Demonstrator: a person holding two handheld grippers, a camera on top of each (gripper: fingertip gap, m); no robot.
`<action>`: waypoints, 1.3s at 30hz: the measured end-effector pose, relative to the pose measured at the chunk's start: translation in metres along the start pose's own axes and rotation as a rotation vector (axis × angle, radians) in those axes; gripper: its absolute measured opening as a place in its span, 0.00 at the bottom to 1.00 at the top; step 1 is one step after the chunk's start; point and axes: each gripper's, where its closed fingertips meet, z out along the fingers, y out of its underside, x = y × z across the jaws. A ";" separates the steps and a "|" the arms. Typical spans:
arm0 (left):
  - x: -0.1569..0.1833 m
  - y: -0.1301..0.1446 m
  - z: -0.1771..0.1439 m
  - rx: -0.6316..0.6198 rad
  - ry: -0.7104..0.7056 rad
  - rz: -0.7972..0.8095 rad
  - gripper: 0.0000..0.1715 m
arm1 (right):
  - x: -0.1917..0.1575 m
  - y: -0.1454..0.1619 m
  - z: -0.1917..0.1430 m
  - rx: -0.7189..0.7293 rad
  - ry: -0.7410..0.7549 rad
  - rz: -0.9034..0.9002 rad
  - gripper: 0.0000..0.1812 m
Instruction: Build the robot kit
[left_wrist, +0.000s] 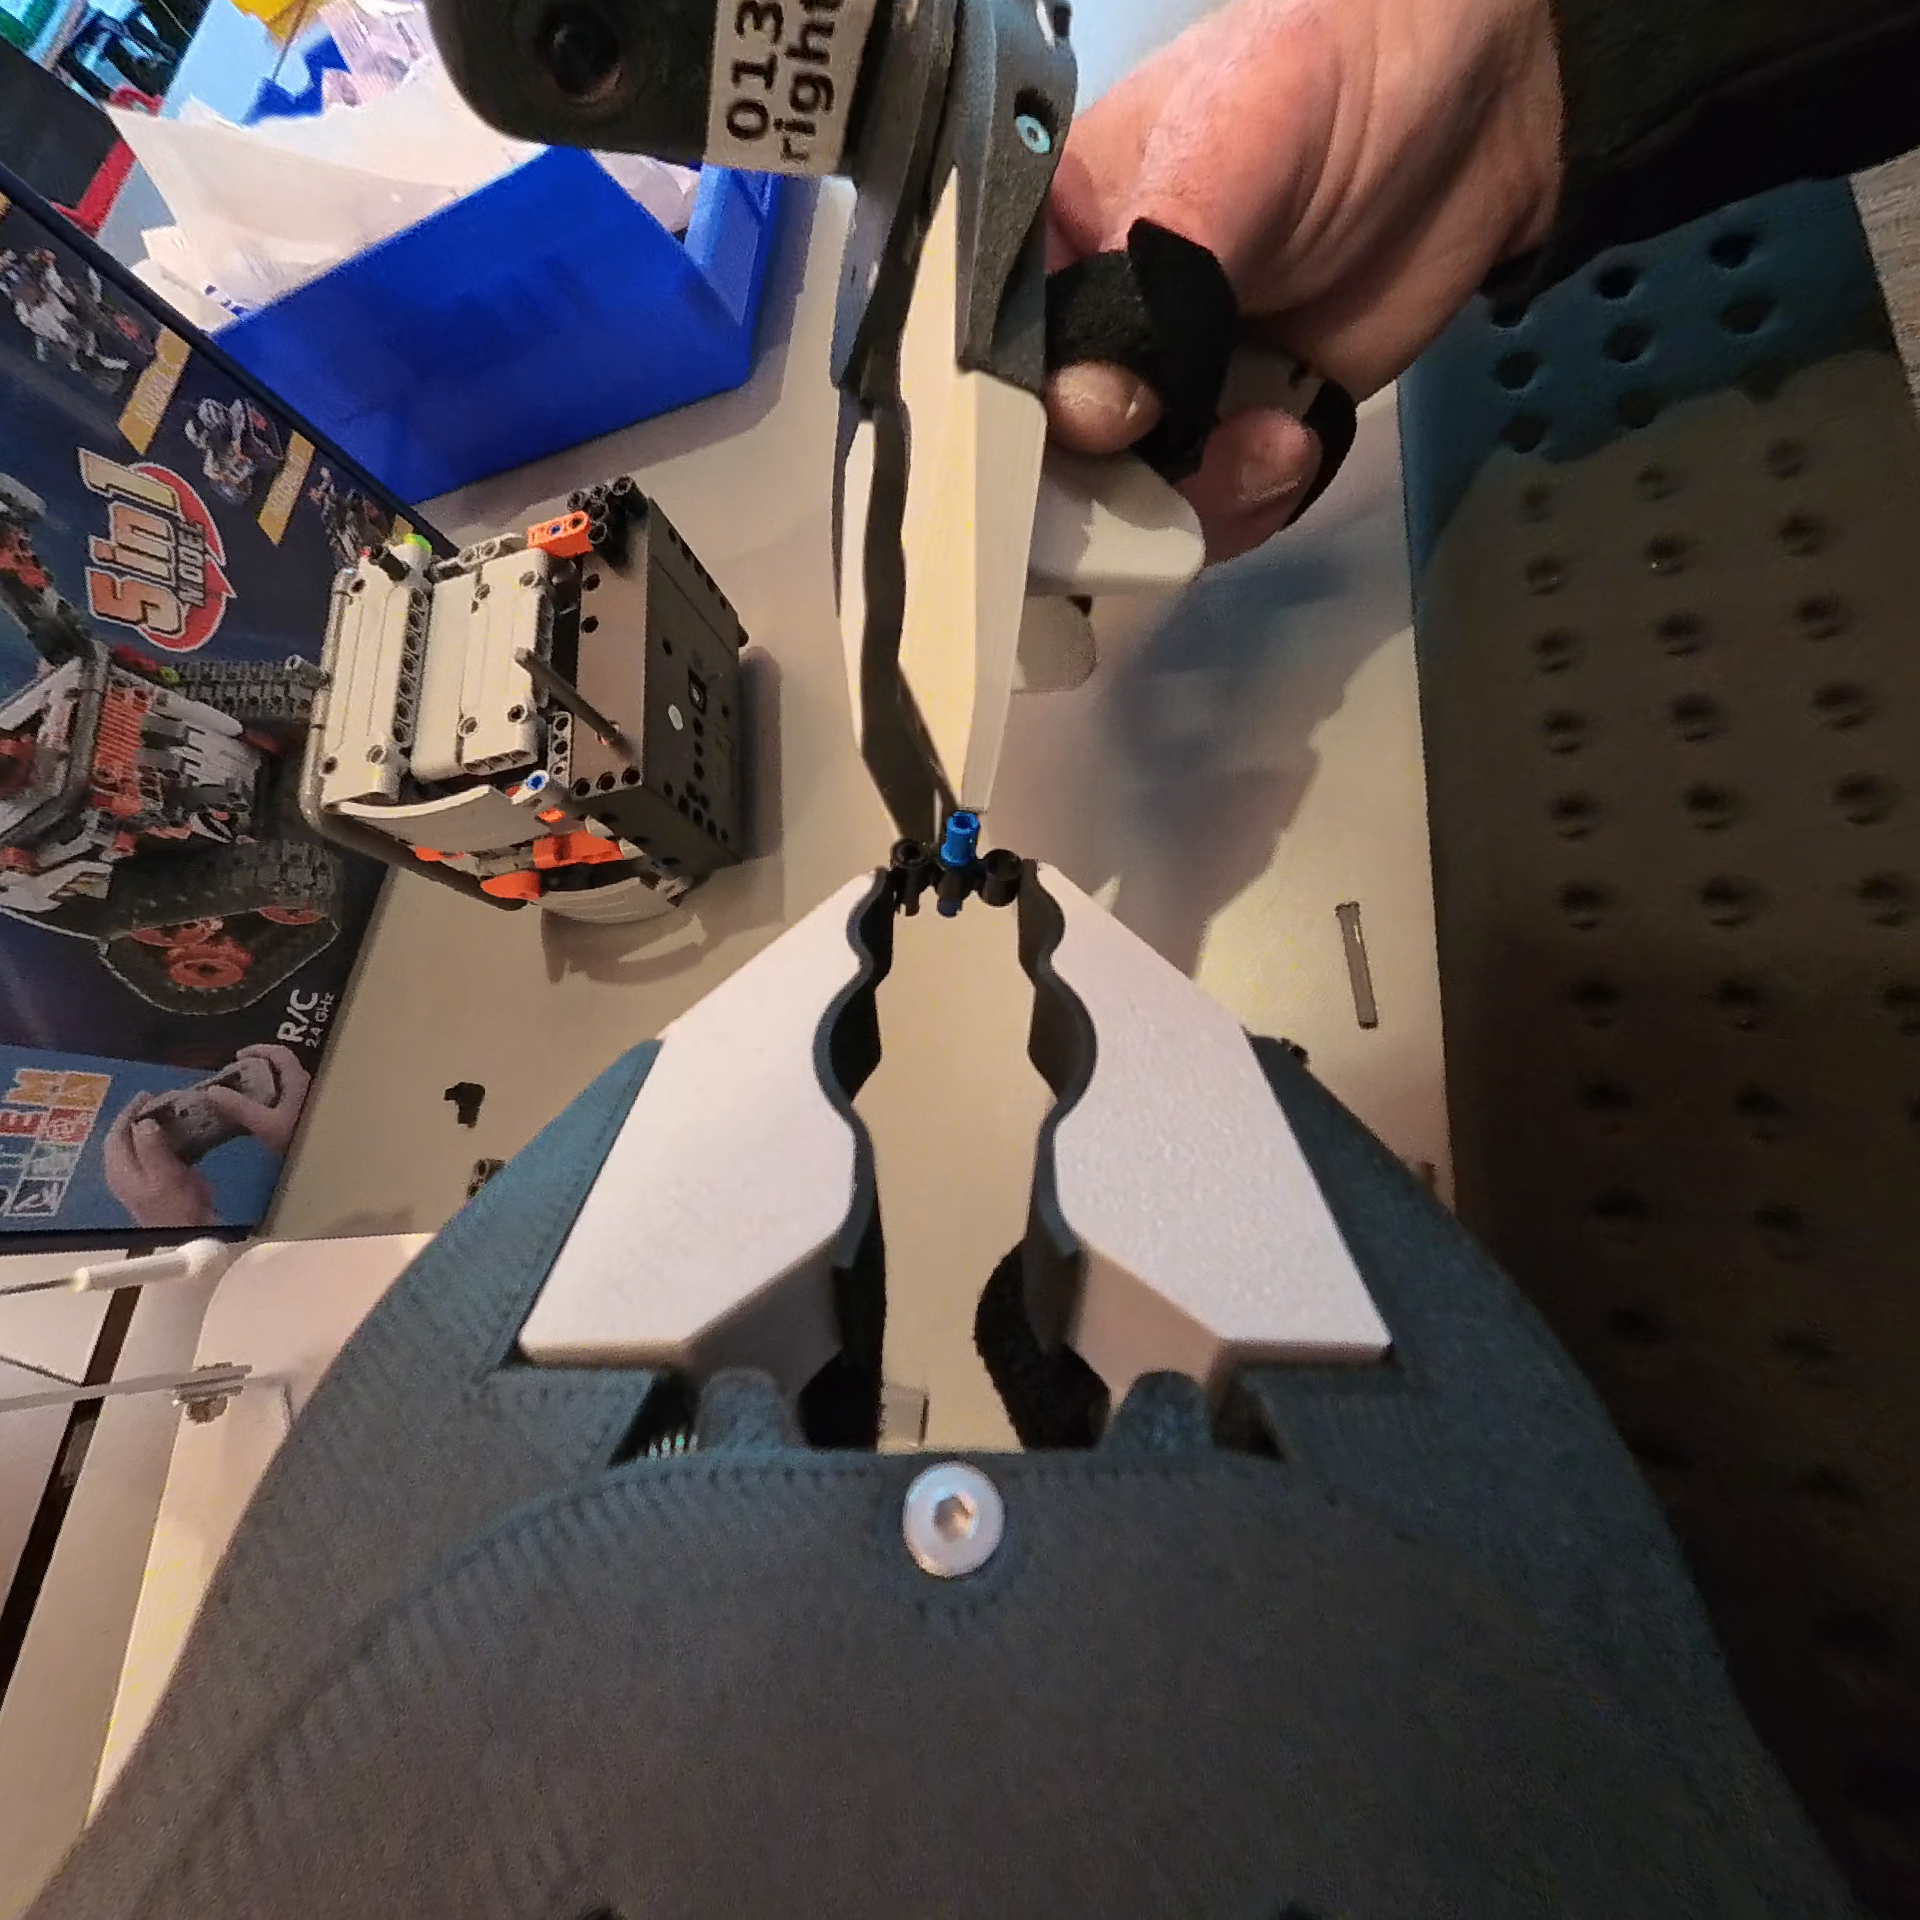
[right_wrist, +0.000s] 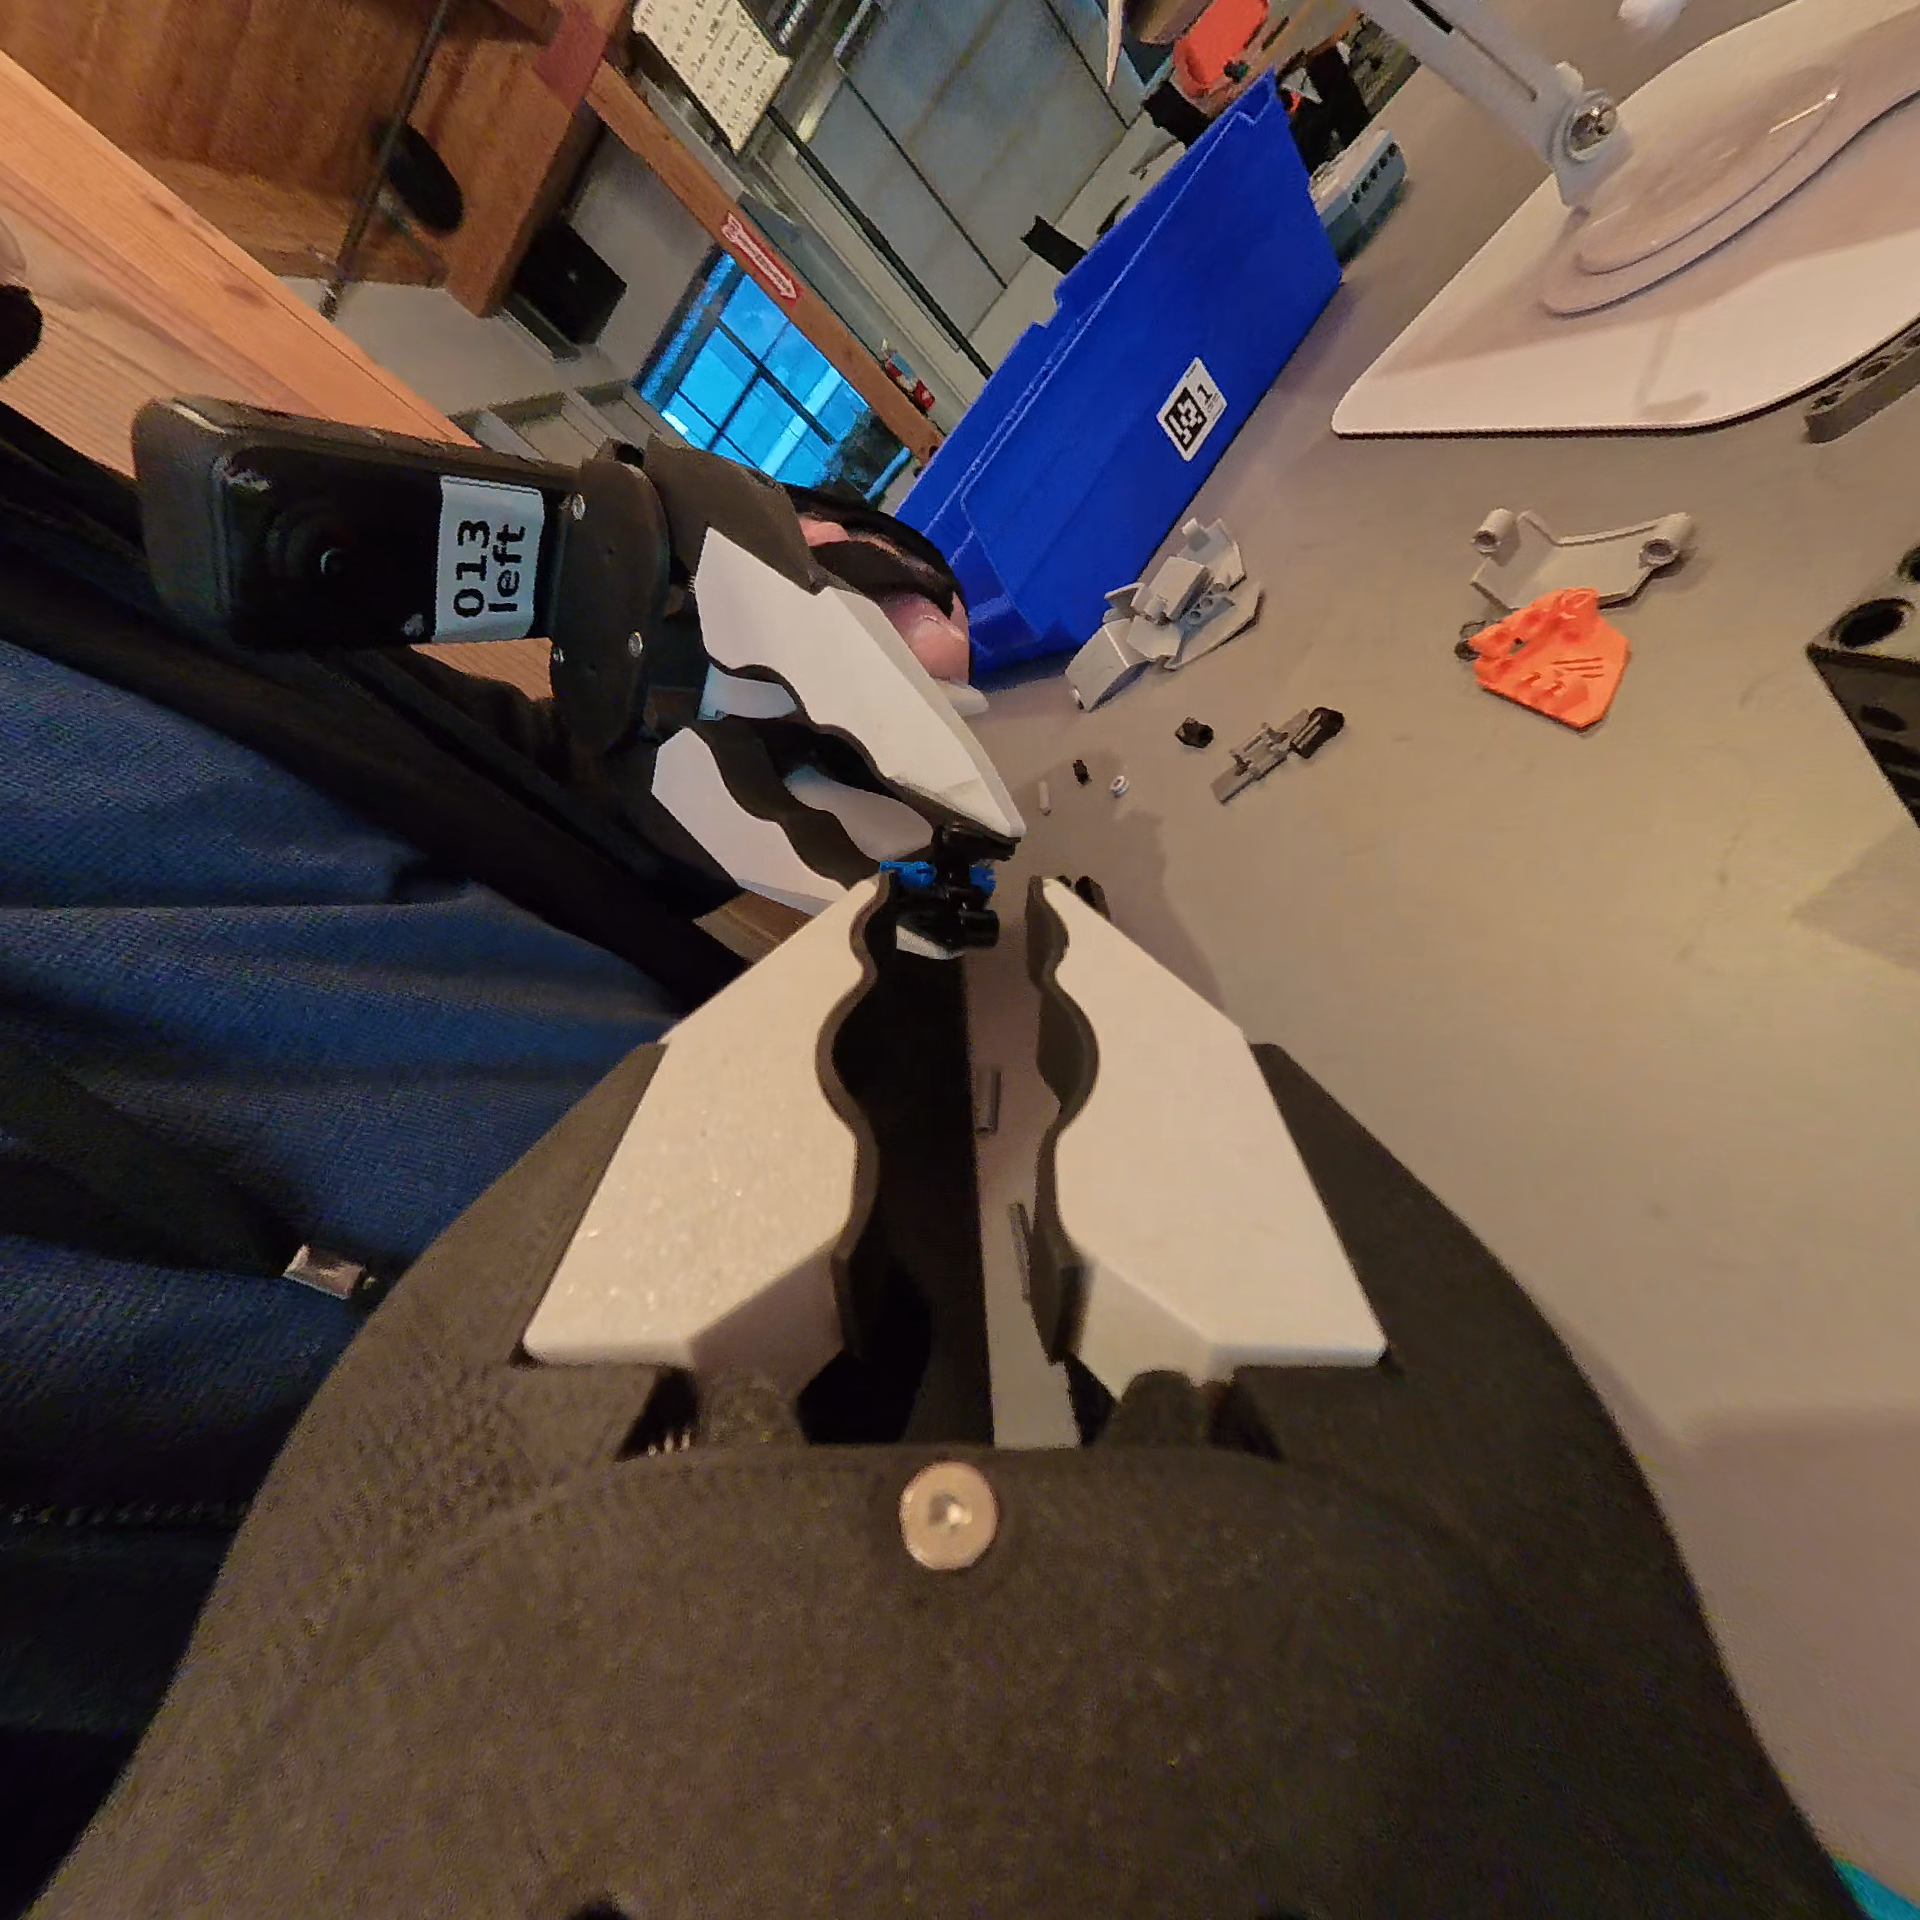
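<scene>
left claw (left_wrist: 954, 883): white fingers with black wavy liners, tips clamped on a small black plastic connector piece with a blue pin (left_wrist: 951, 862), held above the pale grey surface (left_wrist: 1226, 966)
right claw (right_wrist: 961, 904): tips also at the small connector piece (right_wrist: 951, 899); in left wrist view its tips (left_wrist: 951, 805) look pinched on the blue pin top; exact grip cannot tell
hand (left_wrist: 1278, 239): person's hand with black strap on right claw handle
near left: grey and black brick-built block model with orange parts (left_wrist: 530, 717), printed dark blue toy box (left_wrist: 135, 727), blue plastic bin (left_wrist: 499, 322)
near right: loose grey panel parts (right_wrist: 1174, 613), orange panel piece (right_wrist: 1548, 655), thin dark axle rod (left_wrist: 1356, 961)
</scene>
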 end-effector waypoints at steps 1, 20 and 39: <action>0.000 -0.001 -0.001 0.003 -0.002 0.001 0.13 | 0.000 0.000 0.000 0.007 -0.010 0.012 0.14; -0.010 -0.022 -0.013 0.037 -0.050 0.050 0.13 | -0.023 -0.012 -0.005 0.107 -0.146 0.044 0.09; -0.009 -0.020 -0.011 0.016 -0.062 0.066 0.13 | -0.023 -0.015 -0.003 0.097 -0.109 0.023 0.08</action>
